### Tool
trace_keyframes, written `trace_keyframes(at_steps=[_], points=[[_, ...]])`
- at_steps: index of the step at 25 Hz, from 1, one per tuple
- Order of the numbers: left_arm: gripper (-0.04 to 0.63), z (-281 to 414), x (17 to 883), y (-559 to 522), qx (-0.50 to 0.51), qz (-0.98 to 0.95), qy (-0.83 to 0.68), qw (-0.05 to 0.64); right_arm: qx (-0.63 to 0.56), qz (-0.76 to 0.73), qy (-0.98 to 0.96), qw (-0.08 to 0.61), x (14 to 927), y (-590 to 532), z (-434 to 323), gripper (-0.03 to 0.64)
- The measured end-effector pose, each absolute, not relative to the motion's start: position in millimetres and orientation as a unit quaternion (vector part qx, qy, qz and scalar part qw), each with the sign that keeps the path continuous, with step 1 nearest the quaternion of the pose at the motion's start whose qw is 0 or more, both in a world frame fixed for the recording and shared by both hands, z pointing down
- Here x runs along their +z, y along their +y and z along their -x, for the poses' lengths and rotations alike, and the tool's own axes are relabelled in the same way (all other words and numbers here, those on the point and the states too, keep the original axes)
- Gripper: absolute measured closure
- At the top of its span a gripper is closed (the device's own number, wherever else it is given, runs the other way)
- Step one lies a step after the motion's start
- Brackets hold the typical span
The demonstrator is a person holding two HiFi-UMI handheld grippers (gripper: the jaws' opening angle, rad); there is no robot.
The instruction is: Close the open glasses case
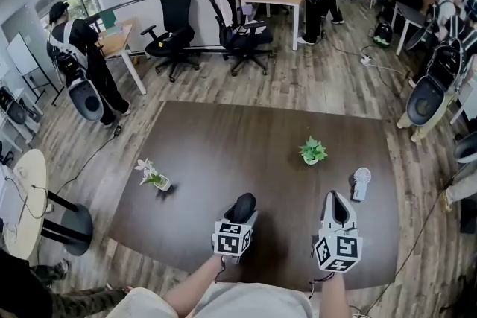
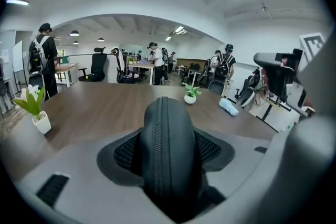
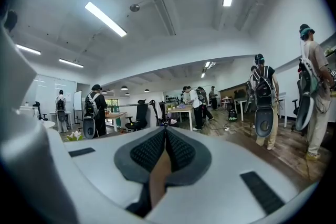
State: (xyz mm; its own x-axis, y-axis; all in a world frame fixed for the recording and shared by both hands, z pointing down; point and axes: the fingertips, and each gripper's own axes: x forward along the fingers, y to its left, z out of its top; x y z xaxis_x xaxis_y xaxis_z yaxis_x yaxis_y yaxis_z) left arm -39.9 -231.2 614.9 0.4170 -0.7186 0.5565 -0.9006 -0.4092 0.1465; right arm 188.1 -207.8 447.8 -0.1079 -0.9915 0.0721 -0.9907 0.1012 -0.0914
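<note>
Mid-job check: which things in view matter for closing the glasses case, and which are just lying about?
Part of the job:
- glasses case, gripped by the left gripper
- right gripper, shut and empty

Just lying about on the table:
- green potted plant
- white flower in a pot
- small white object beside the right gripper

the glasses case (image 2: 167,139) is black, with a ribbed black zip line down its middle. the left tongs (image 1: 241,211) and right tongs (image 1: 337,209) are pale grey with black dotted pads, and each carries a cube of black-and-white square markers. the worktop (image 1: 223,145) is dark brown with faint wood grain. the small plant (image 1: 312,150) is green in a white pot; the flower (image 1: 145,166) is white with green leaves; the floor (image 1: 313,78) is grey-brown planks
</note>
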Motion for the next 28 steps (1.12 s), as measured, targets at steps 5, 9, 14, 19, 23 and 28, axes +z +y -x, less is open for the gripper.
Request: trace_keyframes(at_steps=[5,9,14,19,23,28], points=[[0.319,35.9,653.7,-227.5,0.253,-0.792,-0.492,0.258,-0.065,0.666,0.743,-0.001,453.7,-207.9,-185.3,0.611],[0.319,31.3,680.4,-222.7,0.271,-0.783,-0.481,0.288,-0.067,0.661,0.747,-0.006,459.6,-208.9,-180.4,0.611],[0.313,27.9,698.4,-222.6,0.282,-0.778,-0.448,0.337,-0.072,0.662,0.746,-0.006,463.3,-210.5,-180.7,0.611],[0.318,31.6,702.4,-222.2,0.287,-0.761,-0.438,0.381,-0.072,0.662,0.746,-0.005,464.2,-211.4,-179.1,0.611],[0.318,32.8,703.1,-221.8,0.294,-0.758,-0.45,0.37,-0.074,0.664,0.744,-0.006,466.5,-209.7,-180.7,0.611],[0.318,31.8,703.8,-221.3,0.301,-0.757,-0.447,0.368,-0.074,0.668,0.741,-0.006,467.5,-208.1,-184.2,0.612]])
